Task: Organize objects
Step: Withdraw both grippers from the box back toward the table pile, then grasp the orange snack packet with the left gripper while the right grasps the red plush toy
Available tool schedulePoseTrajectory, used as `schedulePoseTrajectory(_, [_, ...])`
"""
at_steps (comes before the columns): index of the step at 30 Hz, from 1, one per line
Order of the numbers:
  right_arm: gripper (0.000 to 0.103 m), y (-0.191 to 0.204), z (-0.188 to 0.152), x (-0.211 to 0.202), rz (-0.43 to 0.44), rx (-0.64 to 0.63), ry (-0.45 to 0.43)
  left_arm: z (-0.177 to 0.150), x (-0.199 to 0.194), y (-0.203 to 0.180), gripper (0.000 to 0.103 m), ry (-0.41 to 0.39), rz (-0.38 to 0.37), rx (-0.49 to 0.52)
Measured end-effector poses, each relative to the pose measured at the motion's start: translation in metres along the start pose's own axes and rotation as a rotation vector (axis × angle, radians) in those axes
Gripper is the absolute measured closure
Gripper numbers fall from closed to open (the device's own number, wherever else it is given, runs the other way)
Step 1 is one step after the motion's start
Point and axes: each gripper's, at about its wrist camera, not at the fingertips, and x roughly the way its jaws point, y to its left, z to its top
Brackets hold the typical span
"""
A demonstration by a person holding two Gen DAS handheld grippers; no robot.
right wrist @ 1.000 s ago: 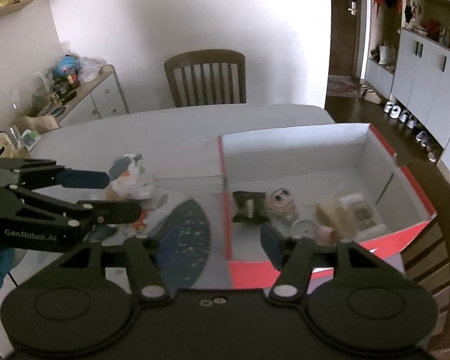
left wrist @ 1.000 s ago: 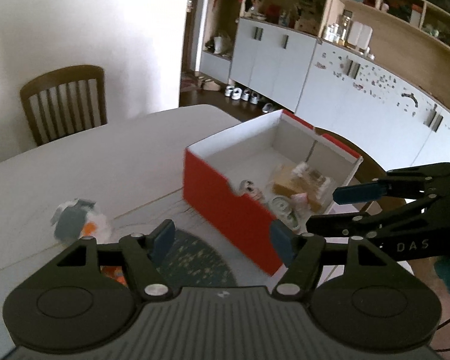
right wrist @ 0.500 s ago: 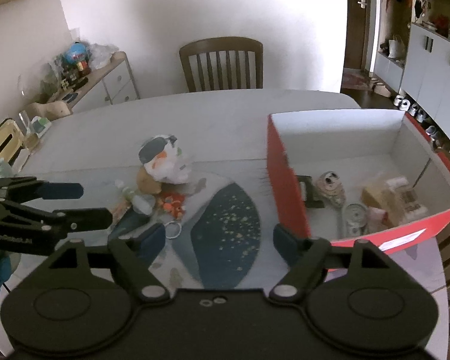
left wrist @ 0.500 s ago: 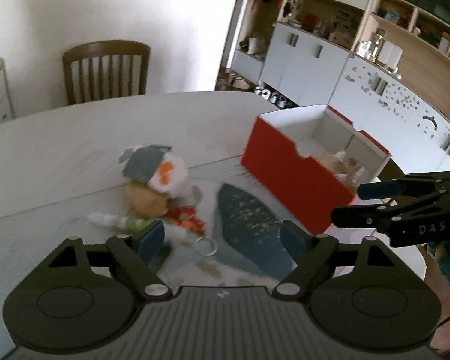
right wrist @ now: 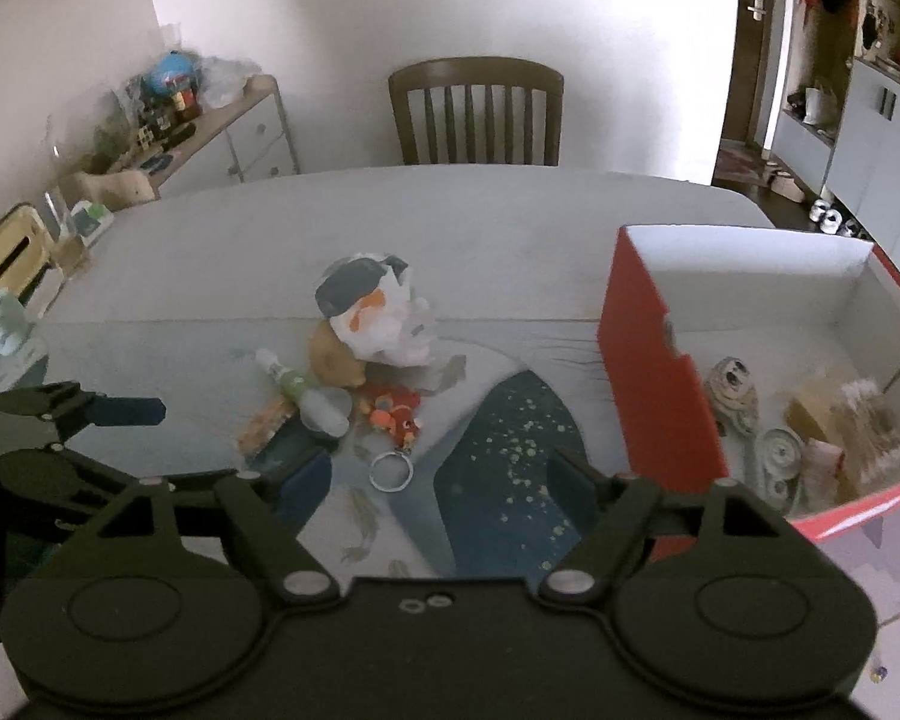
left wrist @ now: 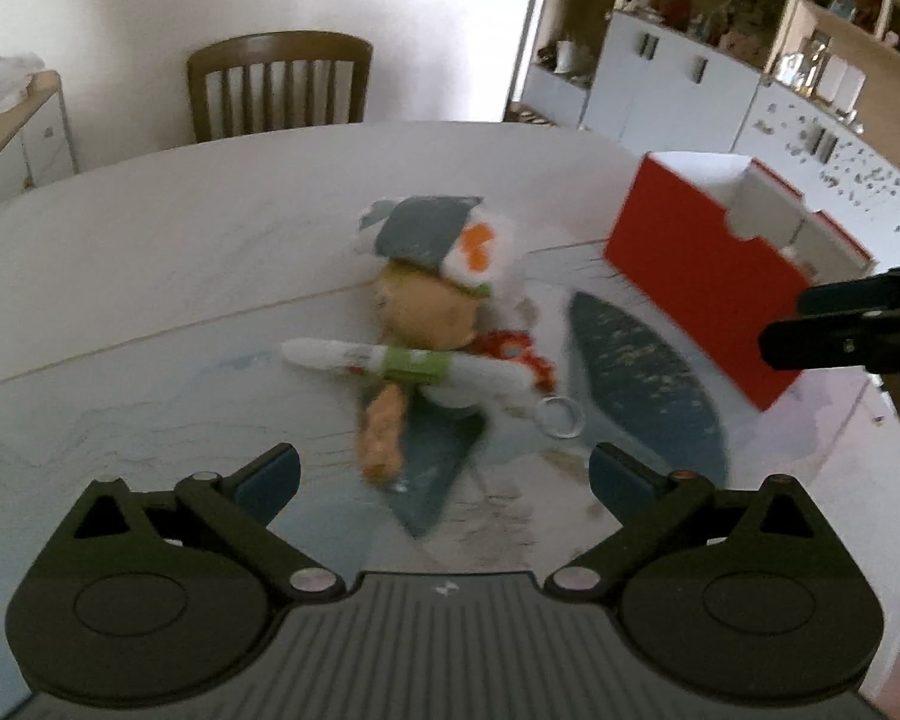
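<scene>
A pile lies mid-table: a crumpled white bag with grey and orange patches (left wrist: 444, 240) (right wrist: 378, 306), a tan round toy (left wrist: 426, 312), a white tube with a green band (left wrist: 402, 363) (right wrist: 297, 387), an orange packet (left wrist: 381, 432) and a red charm on a metal key ring (left wrist: 561, 417) (right wrist: 393, 471). My left gripper (left wrist: 444, 480) hangs just short of the pile, its jaws opening, with nothing between them. My right gripper (right wrist: 441, 480) is open and empty, close over the key ring. The red box (left wrist: 702, 282) (right wrist: 654, 384) to the right holds several small items.
The pale table (left wrist: 150, 252) carries a mat with a dark blue speckled patch (right wrist: 510, 480). A wooden chair (right wrist: 477, 111) stands at the far side. A cluttered sideboard (right wrist: 210, 132) and a mug (right wrist: 0, 324) are at the left. Cabinets line the right wall.
Both grippers swung left from the red box toward the pile and came lower and closer to it. The left jaws spread much wider; the right jaws spread a little.
</scene>
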Motion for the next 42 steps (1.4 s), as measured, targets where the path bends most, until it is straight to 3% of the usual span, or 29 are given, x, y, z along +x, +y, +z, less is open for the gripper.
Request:
schedulePoseTrajectory(16, [0.025, 0.004, 0.011, 0.077, -0.017, -0.042, 0.076, 0.001, 0.042, 0.009, 0.0, 0.009, 0.026, 0.044])
schedulePoseTrajectory(27, [0.026, 0.007, 0.029, 0.122, 0.019, -0.028, 0.132, 0.002, 0.061, 0.011, 0.0, 0.03, 0.045, 0.056])
schedulePoseTrajectory(42, [0.032, 0.019, 0.03, 0.146, 0.029, -0.079, 0.196, 0.002, 0.069, 0.012, 0.004, 0.025, 0.064, 0.06])
